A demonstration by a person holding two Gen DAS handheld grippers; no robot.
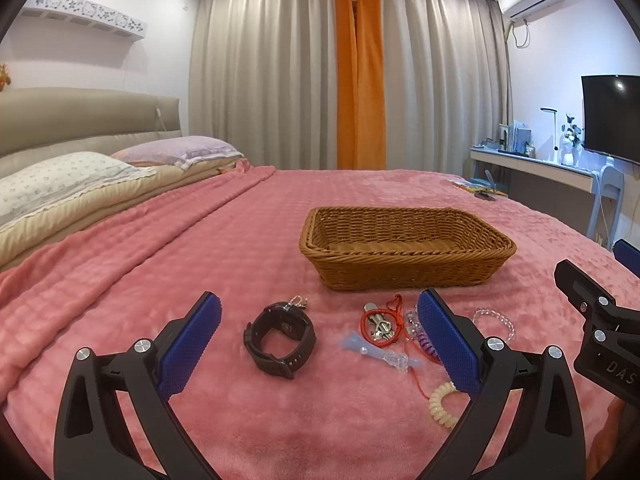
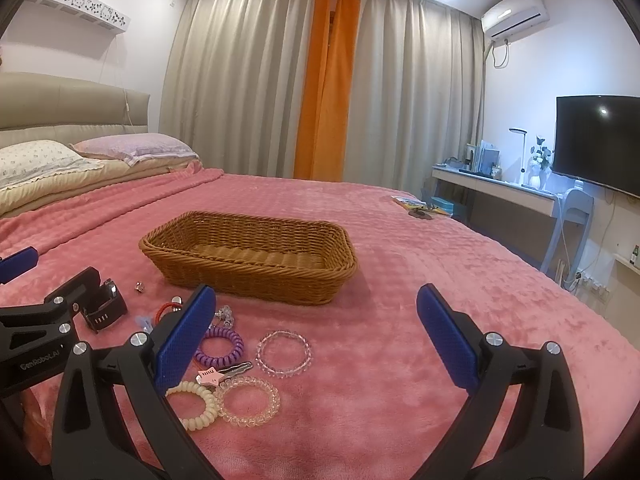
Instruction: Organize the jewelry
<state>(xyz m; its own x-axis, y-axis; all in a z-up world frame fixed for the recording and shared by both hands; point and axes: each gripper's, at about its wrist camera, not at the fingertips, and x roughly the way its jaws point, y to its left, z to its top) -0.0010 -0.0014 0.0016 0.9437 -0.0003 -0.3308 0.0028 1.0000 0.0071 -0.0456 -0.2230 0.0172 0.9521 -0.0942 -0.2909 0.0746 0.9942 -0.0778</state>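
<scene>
Both claws hang wide and empty over the bed; the black watch lies just ahead between the left claw pads, band lengthwise toward the empty wicker basket beyond, so the left is nearer than the right claw

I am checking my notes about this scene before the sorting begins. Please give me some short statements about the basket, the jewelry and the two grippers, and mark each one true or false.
1. The wicker basket holds no jewelry. True.
2. The left gripper is shut on the black watch. False: its jaws stand wide open, and the watch lies on the pink blanket between them.
3. The purple coil hair tie lies inside the basket. False: it lies on the blanket in front of the basket.
4. The right gripper is open and holds nothing. True.
5. The clear bead bracelet lies flat on the blanket. True.
</scene>
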